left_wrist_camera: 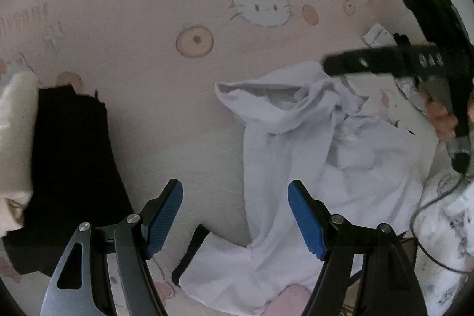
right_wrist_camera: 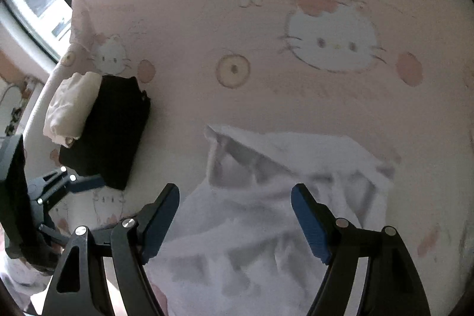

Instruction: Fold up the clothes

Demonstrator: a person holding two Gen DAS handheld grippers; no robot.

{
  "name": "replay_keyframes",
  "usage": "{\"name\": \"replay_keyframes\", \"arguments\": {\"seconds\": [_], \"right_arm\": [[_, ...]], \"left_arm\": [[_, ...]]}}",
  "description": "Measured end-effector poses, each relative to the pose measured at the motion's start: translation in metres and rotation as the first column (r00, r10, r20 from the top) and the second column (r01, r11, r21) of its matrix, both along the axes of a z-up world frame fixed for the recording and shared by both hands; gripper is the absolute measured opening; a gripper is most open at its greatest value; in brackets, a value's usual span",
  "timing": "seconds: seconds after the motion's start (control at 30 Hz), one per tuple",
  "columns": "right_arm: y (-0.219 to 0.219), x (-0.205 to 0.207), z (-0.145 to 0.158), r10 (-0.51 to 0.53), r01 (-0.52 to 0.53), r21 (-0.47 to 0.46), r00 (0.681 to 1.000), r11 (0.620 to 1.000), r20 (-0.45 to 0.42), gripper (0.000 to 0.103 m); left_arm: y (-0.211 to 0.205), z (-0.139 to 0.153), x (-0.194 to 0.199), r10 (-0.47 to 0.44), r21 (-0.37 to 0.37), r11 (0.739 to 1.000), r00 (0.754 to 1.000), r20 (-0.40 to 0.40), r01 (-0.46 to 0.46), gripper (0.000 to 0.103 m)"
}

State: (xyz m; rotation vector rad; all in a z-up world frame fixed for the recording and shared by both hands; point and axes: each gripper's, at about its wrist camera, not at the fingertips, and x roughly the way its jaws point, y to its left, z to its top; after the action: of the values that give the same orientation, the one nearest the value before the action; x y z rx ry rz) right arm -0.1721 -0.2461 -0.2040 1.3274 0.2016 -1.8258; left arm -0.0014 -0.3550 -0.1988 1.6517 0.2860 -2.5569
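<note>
Pink bed sheet [left_wrist_camera: 142, 5] printed with white cartoon cat faces, ring shapes and flowers covers the whole work surface in both views; faint lettering runs along its far edge in the left wrist view but cannot be read. A window [right_wrist_camera: 38, 2] shows at the upper left of the right wrist view.

Crumpled white garment [left_wrist_camera: 296, 168] lies unfolded on the sheet, right of centre in the left wrist view. Its long axis runs roughly from the near edge toward the far side, with an open tubular end [left_wrist_camera: 260, 91] pointing left and away. In the right wrist view the same garment [right_wrist_camera: 266, 212] fills the lower middle, directly under the spread jaws. No label or writing is visible on it.

Folded black garment [right_wrist_camera: 109, 132] lies to the left, well apart from the white one, with a rolled cream cloth [right_wrist_camera: 71, 105] touching its far-left side.

Left gripper [left_wrist_camera: 235, 215] hovers with its blue-padded fingers [left_wrist_camera: 166, 218] spread wide, pinching nothing; the right pad is over the white garment's edge. Right gripper [right_wrist_camera: 235, 221] is likewise spread wide and holds nothing. A hand [left_wrist_camera: 441, 114] grips the right gripper's handle in the left wrist view.
</note>
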Motion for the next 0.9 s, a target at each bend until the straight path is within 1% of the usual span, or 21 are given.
{"name": "replay_keyframes", "arguments": {"seconds": [0.07, 0.17, 0.27, 0.33, 0.43, 0.5, 0.6, 0.67, 0.7, 0.77, 0.8, 0.83, 0.87, 0.9], "right_arm": [[-0.018, -0.004, -0.013, 0.054, -0.054, 0.006, 0.998, 0.999, 0.01, 0.077], [-0.041, -0.001, -0.03, 0.145, -0.145, 0.039, 0.989, 0.989, 0.012, 0.077], [-0.052, 0.009, -0.044, 0.229, -0.229, 0.077, 0.973, 0.97, 0.015, 0.077], [-0.057, 0.013, -0.054, 0.265, -0.268, 0.101, 0.963, 0.958, 0.044, 0.077], [-0.056, 0.013, -0.063, 0.266, -0.268, 0.122, 0.963, 0.956, 0.039, 0.077], [-0.054, 0.011, -0.069, 0.259, -0.262, 0.127, 0.965, 0.957, 0.036, 0.077], [-0.051, 0.006, -0.082, 0.215, -0.221, 0.153, 0.975, 0.963, 0.052, 0.077], [-0.053, 0.012, -0.089, 0.226, -0.227, 0.178, 0.974, 0.958, 0.027, 0.077], [-0.054, 0.015, -0.093, 0.232, -0.23, 0.191, 0.973, 0.954, 0.014, 0.077], [-0.056, 0.021, -0.1, 0.245, -0.237, 0.217, 0.969, 0.947, -0.013, 0.077], [-0.057, 0.025, -0.104, 0.252, -0.24, 0.23, 0.967, 0.943, -0.026, 0.077], [-0.058, 0.028, -0.108, 0.259, -0.243, 0.243, 0.965, 0.939, -0.038, 0.077], [-0.059, 0.031, -0.112, 0.266, -0.245, 0.257, 0.963, 0.935, -0.051, 0.077], [-0.06, 0.034, -0.115, 0.274, -0.247, 0.27, 0.96, 0.931, -0.064, 0.078]], "left_arm": [[-0.006, -0.012, -0.003, 0.004, 0.03, 1.0, 1.0, 0.016, -0.004, 0.072], [-0.009, -0.035, -0.006, 0.006, 0.096, 0.995, 0.999, 0.037, -0.009, 0.072], [-0.007, -0.055, -0.006, -0.003, 0.109, 0.994, 0.999, 0.046, -0.002, 0.072], [-0.003, -0.066, -0.009, -0.021, 0.09, 0.996, 0.998, 0.064, 0.015, 0.072], [0.005, -0.077, -0.012, -0.033, 0.055, 0.998, 0.995, 0.098, 0.027, 0.072], [0.01, -0.081, -0.013, -0.052, 0.054, 0.997, 0.994, 0.092, 0.047, 0.072], [0.016, -0.092, -0.011, -0.021, 0.017, 1.0, 0.995, 0.094, 0.02, 0.072], [0.02, -0.101, -0.01, 0.006, 0.0, 1.0, 0.995, 0.102, -0.006, 0.072], [0.025, -0.102, -0.008, 0.014, -0.028, 1.0, 0.997, 0.079, -0.012, 0.073], [0.039, -0.104, -0.004, 0.002, -0.102, 0.995, 0.999, 0.046, 0.003, 0.078], [0.042, -0.105, -0.001, 0.008, -0.119, 0.993, 1.0, 0.018, -0.006, 0.079], [0.045, -0.106, 0.001, 0.017, -0.13, 0.991, 1.0, -0.008, -0.017, 0.083], [0.043, -0.108, 0.004, 0.04, -0.113, 0.993, 0.999, -0.028, -0.043, 0.087], [0.041, -0.108, 0.005, 0.057, -0.091, 0.994, 0.997, -0.042, -0.06, 0.089]]}}
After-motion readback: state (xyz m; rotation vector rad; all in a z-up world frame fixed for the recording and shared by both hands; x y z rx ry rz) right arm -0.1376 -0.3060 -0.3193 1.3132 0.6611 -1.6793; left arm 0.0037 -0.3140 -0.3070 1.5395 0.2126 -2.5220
